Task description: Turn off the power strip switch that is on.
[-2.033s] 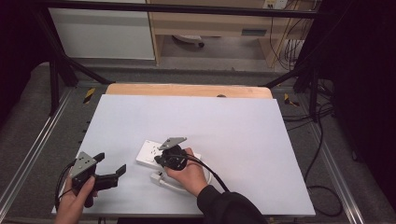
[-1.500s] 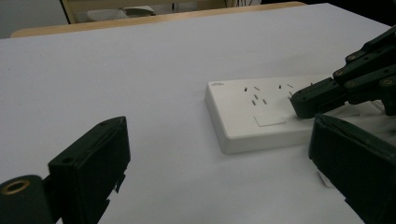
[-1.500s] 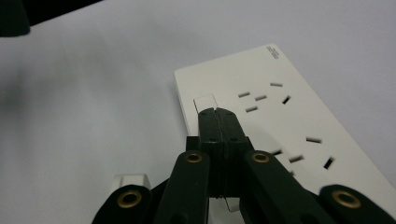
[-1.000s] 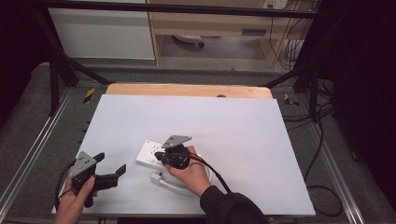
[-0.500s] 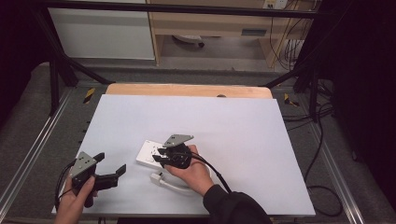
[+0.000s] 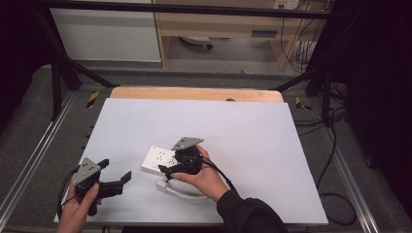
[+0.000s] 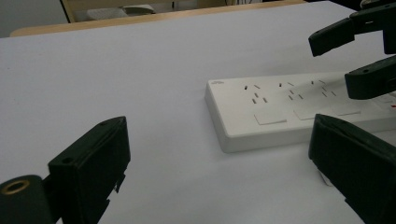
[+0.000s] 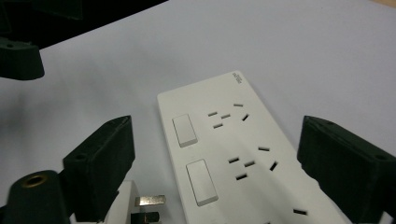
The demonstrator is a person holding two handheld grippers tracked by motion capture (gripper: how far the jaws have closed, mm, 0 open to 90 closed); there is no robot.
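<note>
Flat white plastic power strip with several sockets and rocker switches [image 6: 159, 159] lying a little left of centre in the high view, on the white table sheet [image 6: 252, 126], long axis running from upper left toward lower right of that frame. White plug with metal pins [image 8: 140, 205] at the bottom edge of the right gripper view, just beside the strip's near long side, pins pointing toward the strip; its white cable [image 6: 182, 192] curling below the right hand in the high view.

Right gripper [image 6: 171, 168] poised directly over the strip's lower-right end, jaws spread wide and empty, one to each side of the strip's width in the right gripper view. Left gripper [image 6: 114, 180] well apart, low at the lower left of the high view, likewise spread wide with nothing between the jaws, looking along the table toward the strip's short end [image 7: 224, 126].

Clearly the nearer hand: the right. Likely next: dropping slightly toward the bottom of its own view to close on the plug, then lining the pins up with a socket.
</note>
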